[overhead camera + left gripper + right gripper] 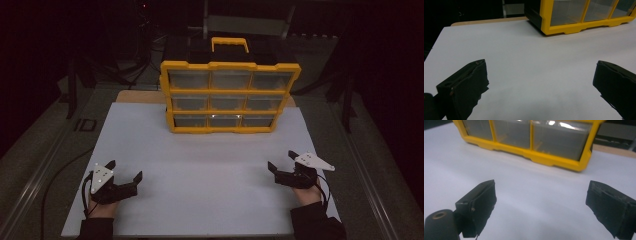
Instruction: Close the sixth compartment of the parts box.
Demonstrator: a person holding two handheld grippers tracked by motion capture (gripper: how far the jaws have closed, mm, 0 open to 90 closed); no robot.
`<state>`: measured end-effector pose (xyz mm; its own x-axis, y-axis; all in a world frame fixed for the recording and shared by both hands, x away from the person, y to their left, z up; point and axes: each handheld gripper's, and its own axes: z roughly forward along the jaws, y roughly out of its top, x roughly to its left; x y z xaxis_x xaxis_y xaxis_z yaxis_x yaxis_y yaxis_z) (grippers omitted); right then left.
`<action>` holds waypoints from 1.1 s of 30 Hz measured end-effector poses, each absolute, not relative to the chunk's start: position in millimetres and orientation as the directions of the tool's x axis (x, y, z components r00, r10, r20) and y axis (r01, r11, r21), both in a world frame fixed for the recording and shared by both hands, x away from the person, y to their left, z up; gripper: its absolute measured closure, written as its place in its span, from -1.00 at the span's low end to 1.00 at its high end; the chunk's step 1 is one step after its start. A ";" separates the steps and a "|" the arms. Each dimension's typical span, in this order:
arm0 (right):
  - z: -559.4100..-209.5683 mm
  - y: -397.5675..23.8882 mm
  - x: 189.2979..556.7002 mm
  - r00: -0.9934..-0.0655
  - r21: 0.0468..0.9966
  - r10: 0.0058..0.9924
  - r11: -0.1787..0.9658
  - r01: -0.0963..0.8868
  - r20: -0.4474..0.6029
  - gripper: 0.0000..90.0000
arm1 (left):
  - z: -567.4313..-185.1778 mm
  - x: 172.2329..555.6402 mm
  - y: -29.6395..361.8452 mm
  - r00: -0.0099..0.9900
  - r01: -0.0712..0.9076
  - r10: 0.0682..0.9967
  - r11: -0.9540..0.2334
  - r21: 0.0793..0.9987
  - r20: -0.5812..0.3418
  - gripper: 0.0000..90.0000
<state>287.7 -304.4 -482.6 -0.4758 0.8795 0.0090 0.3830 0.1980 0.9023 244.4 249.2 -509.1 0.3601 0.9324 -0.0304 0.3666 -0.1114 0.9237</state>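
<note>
Start position: left gripper [124,171] and right gripper [281,161] resting on table [200,170], jaws spread, empty. Next: reach forward to drawer cabinet [227,97].

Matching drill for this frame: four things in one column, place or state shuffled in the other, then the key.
Things:
1. left tool
2. right tool
3. yellow drawer organizer
4. white board

Places or states:
A. stands upright at the far side of the board, carry handle on top
B. open, near the board's front right corner
C. lies flat on the table under everything else
D. open, near the board's front left corner

Pairs: 1-D, 2-B, 3-A, 4-C
</note>
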 end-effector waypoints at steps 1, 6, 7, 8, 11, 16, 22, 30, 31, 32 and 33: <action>-484.7 -305.6 287.1 -0.475 0.899 0.880 0.197 0.390 0.013 -0.79 | -509.0 244.4 249.1 0.360 0.367 0.932 -0.112 0.924 -0.030 -1.00; -492.1 -310.3 284.1 -0.480 0.889 0.877 0.210 0.408 0.013 -0.79 | -508.9 244.3 249.1 0.362 0.366 0.932 -0.112 0.924 -0.030 -1.00; -493.5 -310.8 283.6 -0.480 0.887 0.877 0.215 0.410 0.009 -0.79 | -508.9 244.3 249.1 0.361 0.367 0.932 -0.111 0.924 -0.031 -1.00; -493.5 -310.8 283.6 -0.480 0.887 0.877 0.215 0.410 0.009 -0.79 | -508.9 244.3 249.1 0.361 0.367 0.932 -0.111 0.924 -0.031 -1.00; -498.8 -312.3 281.2 -0.495 0.877 0.869 0.230 0.423 0.010 -0.79 | -508.6 244.2 249.2 0.362 0.365 0.932 -0.110 0.925 -0.032 -1.00; -503.7 -314.1 280.0 -0.537 0.870 0.843 0.241 0.431 0.032 -0.79 | -508.6 244.2 249.3 0.363 0.364 0.931 -0.109 0.925 -0.034 -1.00; -505.8 -313.0 282.2 -0.612 0.879 0.789 0.251 0.404 0.056 -0.79 | -509.3 244.7 248.8 0.367 0.366 0.930 -0.110 0.924 -0.034 -1.00; -508.8 -308.2 284.3 -0.659 0.877 0.750 0.279 0.392 0.056 -0.79 | -508.6 244.1 250.0 0.362 0.358 0.932 -0.111 0.927 -0.029 -1.00; -509.0 -307.5 284.8 -0.669 0.879 0.741 0.282 0.385 0.055 -0.79 | -508.4 243.9 250.3 0.360 0.357 0.932 -0.108 0.928 -0.030 -1.00; -508.8 -306.8 284.9 -0.667 0.877 0.744 0.291 0.382 0.044 -0.79 | -508.2 243.9 250.4 0.360 0.355 0.932 -0.108 0.928 -0.029 -1.00; -508.6 -306.2 284.9 -0.667 0.877 0.744 0.297 0.378 0.036 -0.79 | -508.3 243.9 250.4 0.360 0.356 0.932 -0.108 0.928 -0.029 -1.00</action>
<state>284.9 -306.2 -508.6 -0.6673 0.7439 0.0360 0.3785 0.2971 0.8766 243.9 250.4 -508.3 0.3600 0.9325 -0.0291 0.3557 -0.1084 0.9283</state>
